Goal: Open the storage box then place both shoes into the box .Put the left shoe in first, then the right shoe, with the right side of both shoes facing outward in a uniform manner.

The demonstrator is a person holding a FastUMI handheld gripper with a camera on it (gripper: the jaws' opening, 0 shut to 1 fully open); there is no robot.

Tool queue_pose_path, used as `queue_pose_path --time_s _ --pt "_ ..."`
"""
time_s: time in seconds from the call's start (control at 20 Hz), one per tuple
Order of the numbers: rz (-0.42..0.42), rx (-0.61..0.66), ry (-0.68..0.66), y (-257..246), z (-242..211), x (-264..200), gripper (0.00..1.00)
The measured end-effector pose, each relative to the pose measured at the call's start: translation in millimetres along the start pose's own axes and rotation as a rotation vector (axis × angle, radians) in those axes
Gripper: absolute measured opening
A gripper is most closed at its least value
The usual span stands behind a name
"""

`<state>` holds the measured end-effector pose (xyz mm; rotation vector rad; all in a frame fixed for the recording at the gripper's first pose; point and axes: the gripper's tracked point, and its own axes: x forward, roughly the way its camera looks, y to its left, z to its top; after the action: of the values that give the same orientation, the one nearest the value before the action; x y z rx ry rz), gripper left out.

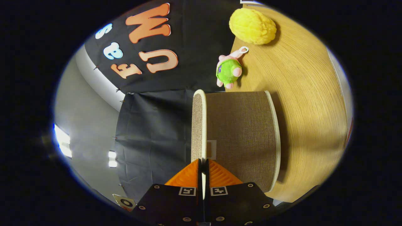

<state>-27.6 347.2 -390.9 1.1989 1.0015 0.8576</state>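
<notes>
The gripper (203,163), fingers pinched nearly together on the pale-trimmed rim of the single brown fabric storage box (241,138), grips its lid edge on a wooden table (307,103), where one green plush toy (228,70) and one yellow plush (252,26) lie beyond, well apart.

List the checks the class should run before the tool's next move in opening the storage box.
1. Tool gripping the lid rim: ok, both fingers are closed on the cream edge.
2. Lid lifted off the storage box: cannot tell.
3. Box resting on the table: ok.
4. Green plush toy and yellow plush apart from the box: ok, though the green one lies close beyond it.
</notes>
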Motion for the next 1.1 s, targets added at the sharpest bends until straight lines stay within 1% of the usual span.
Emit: queue_pose_path --time_s 0.15,0.25,0.35,0.5,0.75,0.95,1.1 --pt "0.012 -0.043 -0.037 6.9 -0.9 2.4 0.00" --pt "0.089 -0.043 -0.066 35.7 0.1 -2.6 0.00" --pt "0.096 -0.080 -0.087 55.0 3.8 0.3 0.00" --pt "0.056 -0.134 -0.107 74.6 8.9 7.1 0.00" --pt "0.029 -0.197 -0.103 113.4 0.4 24.2 0.00" --pt "-0.002 -0.256 -0.095 148.7 -8.0 56.7 0.00" --pt "-0.064 -0.340 -0.085 164.0 -21.3 90.5 0.01"
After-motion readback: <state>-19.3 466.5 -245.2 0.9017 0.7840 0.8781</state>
